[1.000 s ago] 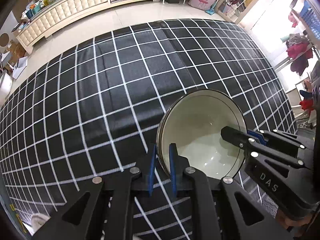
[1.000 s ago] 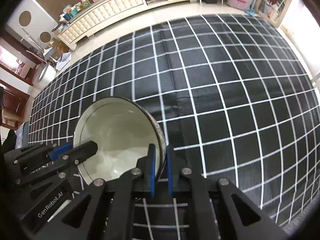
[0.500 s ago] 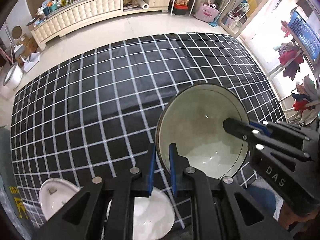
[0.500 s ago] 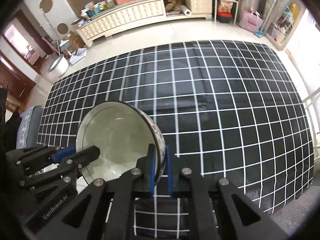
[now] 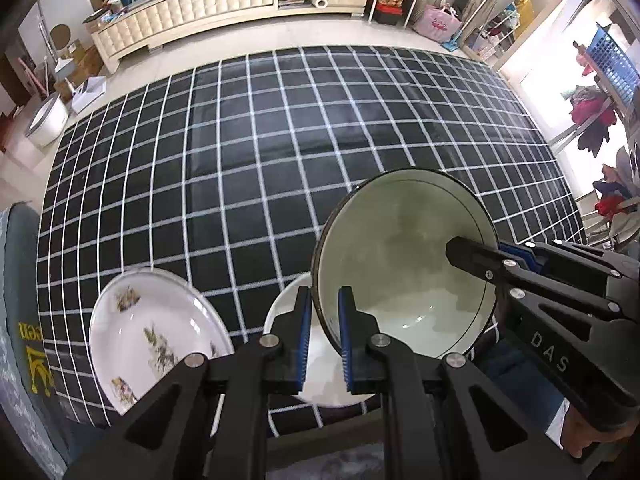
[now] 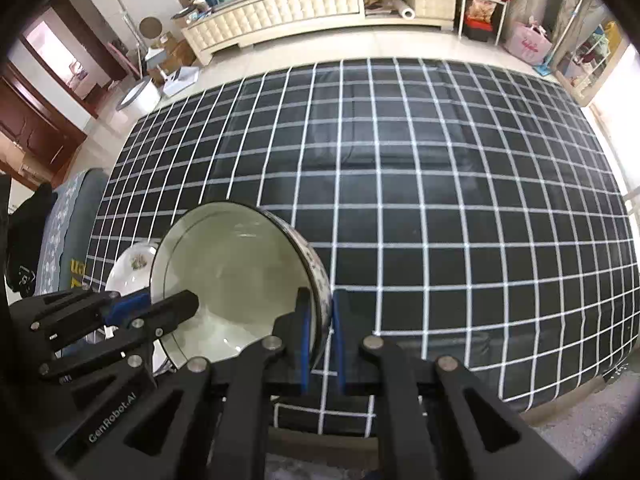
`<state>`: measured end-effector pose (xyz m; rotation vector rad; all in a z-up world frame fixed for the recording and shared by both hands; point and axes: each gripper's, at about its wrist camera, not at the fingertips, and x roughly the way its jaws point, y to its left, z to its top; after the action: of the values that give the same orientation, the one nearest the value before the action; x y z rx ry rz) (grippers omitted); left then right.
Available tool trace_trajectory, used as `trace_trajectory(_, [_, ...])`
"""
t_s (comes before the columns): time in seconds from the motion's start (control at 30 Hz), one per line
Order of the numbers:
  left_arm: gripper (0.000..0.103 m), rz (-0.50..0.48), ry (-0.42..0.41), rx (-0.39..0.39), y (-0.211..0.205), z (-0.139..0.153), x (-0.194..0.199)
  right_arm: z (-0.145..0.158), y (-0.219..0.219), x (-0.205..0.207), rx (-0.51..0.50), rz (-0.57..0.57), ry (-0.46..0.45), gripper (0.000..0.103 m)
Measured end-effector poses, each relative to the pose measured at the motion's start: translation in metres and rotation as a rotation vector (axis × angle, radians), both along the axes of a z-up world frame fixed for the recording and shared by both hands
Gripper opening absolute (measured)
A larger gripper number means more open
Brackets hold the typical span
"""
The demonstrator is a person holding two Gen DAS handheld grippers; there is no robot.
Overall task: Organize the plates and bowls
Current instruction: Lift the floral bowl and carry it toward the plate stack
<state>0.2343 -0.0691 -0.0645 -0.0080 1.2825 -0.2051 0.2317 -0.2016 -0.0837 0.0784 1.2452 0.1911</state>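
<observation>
We hold the bowl (image 5: 404, 260) off the checked counter (image 5: 280, 140), left gripper (image 5: 323, 332) pinched tight on its 9 o'clock rim, right gripper (image 6: 319, 336) clamped at 3 o'clock; glazed ceramic, likely heavy, slick, breakable, so keep opposite rim grips; patterned plate (image 5: 156, 328) and plain plate (image 5: 320, 376) sit below at 7 o'clock

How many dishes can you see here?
3. A big bowl is held up by both claws, left and right. A flowered plate lies on the checked cloth, near left. A white dish sits partly hidden under the bowl.
</observation>
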Motion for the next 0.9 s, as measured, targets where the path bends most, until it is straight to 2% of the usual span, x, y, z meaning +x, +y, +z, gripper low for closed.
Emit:
trace_trajectory(0.37, [0.011, 0.037, 0.061, -0.004, 0.019, -0.027, -0.025, -0.022, 0.033, -0.014, -0.026, 0.038, 0.070, 0.013])
trace_trajectory(0.9, [0.011, 0.064, 0.110, -0.023, 0.036, -0.055, -0.027, -0.047, 0.045, -0.017, -0.035, 0.054, 0.136, 0.013])
